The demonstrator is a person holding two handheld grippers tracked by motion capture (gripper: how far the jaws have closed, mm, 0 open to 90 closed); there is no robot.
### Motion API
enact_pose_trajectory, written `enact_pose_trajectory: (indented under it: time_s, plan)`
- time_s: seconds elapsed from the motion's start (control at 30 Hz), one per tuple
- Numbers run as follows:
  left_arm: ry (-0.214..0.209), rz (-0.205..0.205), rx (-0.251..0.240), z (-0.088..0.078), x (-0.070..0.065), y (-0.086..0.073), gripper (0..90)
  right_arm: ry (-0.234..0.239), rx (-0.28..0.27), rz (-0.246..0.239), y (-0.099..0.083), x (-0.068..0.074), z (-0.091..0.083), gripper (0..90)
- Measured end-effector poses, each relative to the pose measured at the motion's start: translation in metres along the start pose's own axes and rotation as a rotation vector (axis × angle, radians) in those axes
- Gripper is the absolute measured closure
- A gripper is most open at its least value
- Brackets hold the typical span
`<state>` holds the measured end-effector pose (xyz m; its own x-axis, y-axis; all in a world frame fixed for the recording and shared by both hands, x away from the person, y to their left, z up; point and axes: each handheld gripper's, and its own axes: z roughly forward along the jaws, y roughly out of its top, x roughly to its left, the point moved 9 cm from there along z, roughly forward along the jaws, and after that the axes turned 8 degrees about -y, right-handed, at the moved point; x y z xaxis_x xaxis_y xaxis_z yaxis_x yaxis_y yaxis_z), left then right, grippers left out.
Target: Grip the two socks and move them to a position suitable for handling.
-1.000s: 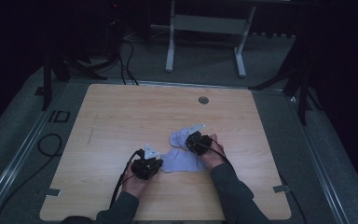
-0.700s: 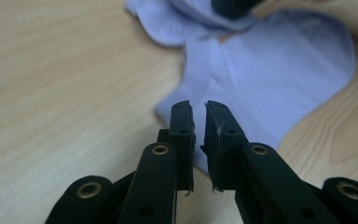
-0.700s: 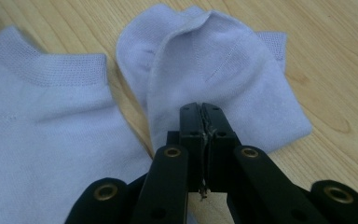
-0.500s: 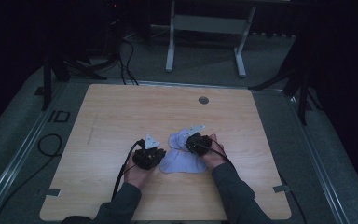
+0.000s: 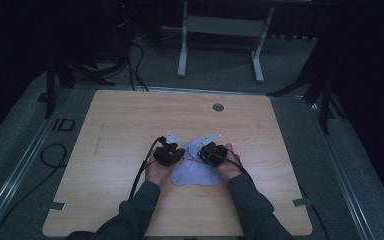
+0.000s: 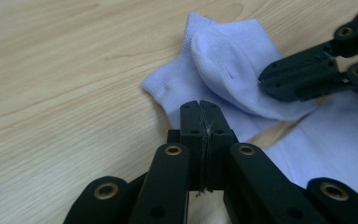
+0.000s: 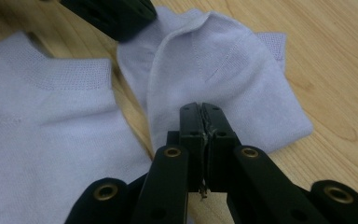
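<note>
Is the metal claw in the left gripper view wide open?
No, the left gripper has its jaws pressed together above the white sock.

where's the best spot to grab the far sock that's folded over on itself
Probably the ribbed cuff of the far sock, approached low from the bare wood on its open side. That edge lies flat and free on the table, while the right gripper sits over the domed, folded part.
</note>
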<state>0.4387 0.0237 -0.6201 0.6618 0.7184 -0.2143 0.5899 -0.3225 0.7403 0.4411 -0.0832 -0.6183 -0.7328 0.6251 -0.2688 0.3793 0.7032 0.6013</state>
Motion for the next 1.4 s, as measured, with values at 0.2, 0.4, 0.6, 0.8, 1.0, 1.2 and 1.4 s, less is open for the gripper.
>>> enact_pose_trajectory:
  time_s: [0.2,0.4,0.6,0.8,1.0,1.2,1.4]
  plan:
    - [0.017,0.010,0.003,0.005,0.001,-0.001,89.6,0.000,0.008,0.000,0.000,0.000,0.000,87.6]
    - [0.021,0.020,0.005,0.005,0.001,-0.002,89.8,0.010,0.008,0.032,0.003,-0.004,-0.001,84.3]
    - [0.025,0.029,0.002,0.005,0.001,-0.002,89.8,-0.004,-0.010,0.060,0.016,-0.010,-0.004,80.0]
    - [0.022,0.023,-0.011,0.004,0.001,-0.002,89.8,-0.015,-0.018,0.120,0.029,-0.020,-0.003,73.9]
    - [0.024,0.027,-0.012,0.005,0.001,-0.002,89.8,-0.026,-0.009,0.185,0.040,-0.026,0.003,67.3]
    - [0.033,0.034,-0.009,0.005,0.000,-0.003,89.8,-0.012,0.004,0.244,0.051,-0.027,0.011,61.1]
    - [0.045,0.047,-0.004,0.004,0.000,-0.003,89.8,0.002,0.008,0.242,0.060,-0.022,0.016,58.9]
